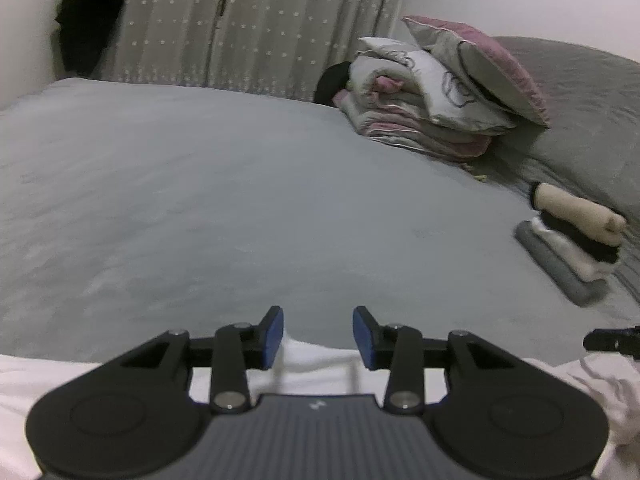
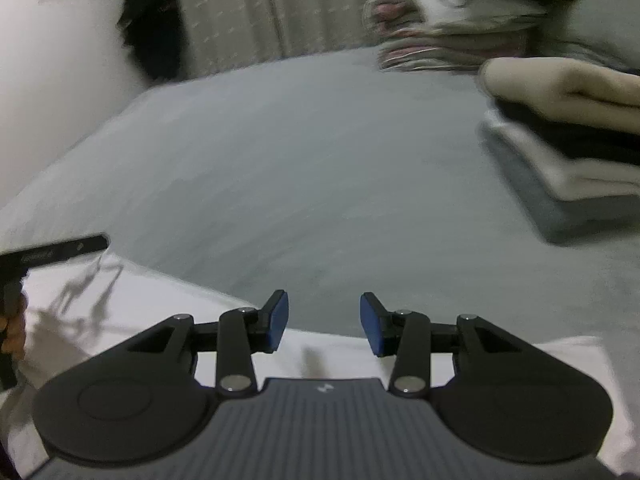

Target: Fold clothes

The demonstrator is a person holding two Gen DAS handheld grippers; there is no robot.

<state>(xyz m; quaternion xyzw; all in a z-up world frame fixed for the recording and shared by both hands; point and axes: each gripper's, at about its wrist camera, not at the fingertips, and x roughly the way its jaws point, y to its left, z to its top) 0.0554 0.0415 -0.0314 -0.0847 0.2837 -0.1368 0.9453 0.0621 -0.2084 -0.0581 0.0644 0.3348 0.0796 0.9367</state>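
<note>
A white garment [image 1: 320,360] lies flat on the grey bed sheet [image 1: 240,200] along the near edge. My left gripper [image 1: 318,338] hovers over the garment's far edge, jaws apart, blue pads [image 1: 276,332] bare with nothing between them. In the right wrist view the same white garment [image 2: 132,300] spreads below my right gripper [image 2: 324,324], which also stands open and empty above the cloth's edge. Part of the left gripper's body and a hand [image 2: 12,320] show at the left rim there.
A stack of folded clothes, cream on black on white on grey [image 1: 572,248] [image 2: 560,140], sits at the right. Behind it are piled quilts and pillows [image 1: 436,92], a grey headboard cushion [image 1: 580,120], and a patterned curtain [image 1: 240,24]. Open sheet spans the middle.
</note>
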